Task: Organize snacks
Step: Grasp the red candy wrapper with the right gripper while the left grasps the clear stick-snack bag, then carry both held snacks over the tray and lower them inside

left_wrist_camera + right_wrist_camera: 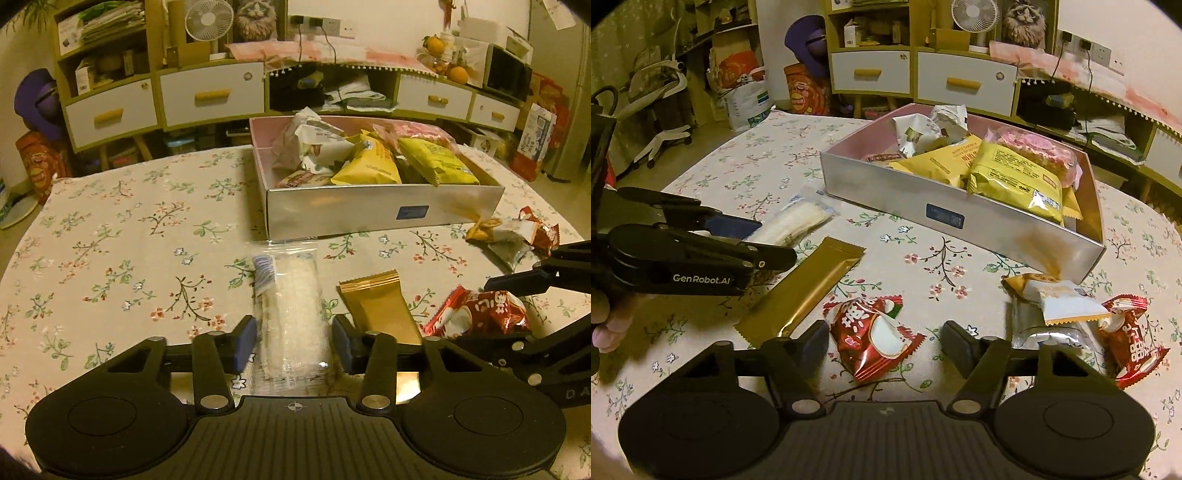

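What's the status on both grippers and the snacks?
Left gripper straddling clear rice-cracker pack, pads not clamped. Right gripper open around red snack. Box ahead, path clear.

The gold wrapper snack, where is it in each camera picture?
Left wrist view: the gold wrapper snack lies low and right of centre, just right of the clear rice-cracker pack, partly behind the left gripper.
Right wrist view: the gold wrapper snack lies left of centre, slanting, below the left gripper and left of the red snack.
Shared landmark: the silver box of snacks, behind it in both.
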The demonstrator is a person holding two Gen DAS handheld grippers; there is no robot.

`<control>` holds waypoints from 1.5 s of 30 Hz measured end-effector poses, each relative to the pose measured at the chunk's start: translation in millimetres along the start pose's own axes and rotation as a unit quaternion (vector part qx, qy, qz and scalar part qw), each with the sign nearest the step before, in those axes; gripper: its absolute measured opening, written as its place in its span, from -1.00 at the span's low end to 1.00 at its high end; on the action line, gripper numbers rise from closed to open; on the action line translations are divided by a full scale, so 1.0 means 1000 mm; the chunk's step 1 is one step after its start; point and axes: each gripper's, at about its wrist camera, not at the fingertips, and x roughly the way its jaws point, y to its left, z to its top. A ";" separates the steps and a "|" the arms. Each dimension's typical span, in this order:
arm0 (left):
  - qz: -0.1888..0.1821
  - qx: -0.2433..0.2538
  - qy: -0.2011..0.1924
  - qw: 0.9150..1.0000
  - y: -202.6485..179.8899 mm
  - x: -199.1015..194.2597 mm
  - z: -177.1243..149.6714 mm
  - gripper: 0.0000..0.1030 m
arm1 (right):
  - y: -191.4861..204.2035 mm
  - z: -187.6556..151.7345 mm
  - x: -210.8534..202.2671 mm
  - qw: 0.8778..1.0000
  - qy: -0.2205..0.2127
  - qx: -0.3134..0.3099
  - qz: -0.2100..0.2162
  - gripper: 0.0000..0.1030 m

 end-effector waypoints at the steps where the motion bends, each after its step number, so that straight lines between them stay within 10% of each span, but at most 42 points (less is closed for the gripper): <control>1: -0.001 0.000 0.000 1.000 0.000 0.000 0.000 -0.32 | 0.000 0.000 0.000 1.000 0.000 -0.001 0.000 -0.44; 11: -0.015 -0.004 0.003 1.000 -0.001 -0.004 0.003 -0.41 | 0.003 0.002 -0.002 1.000 -0.005 -0.009 0.006 -0.93; 45: -0.028 -0.097 -0.036 0.994 0.005 -0.001 0.067 -0.42 | -0.058 0.064 -0.010 0.992 -0.075 0.099 0.033 -0.94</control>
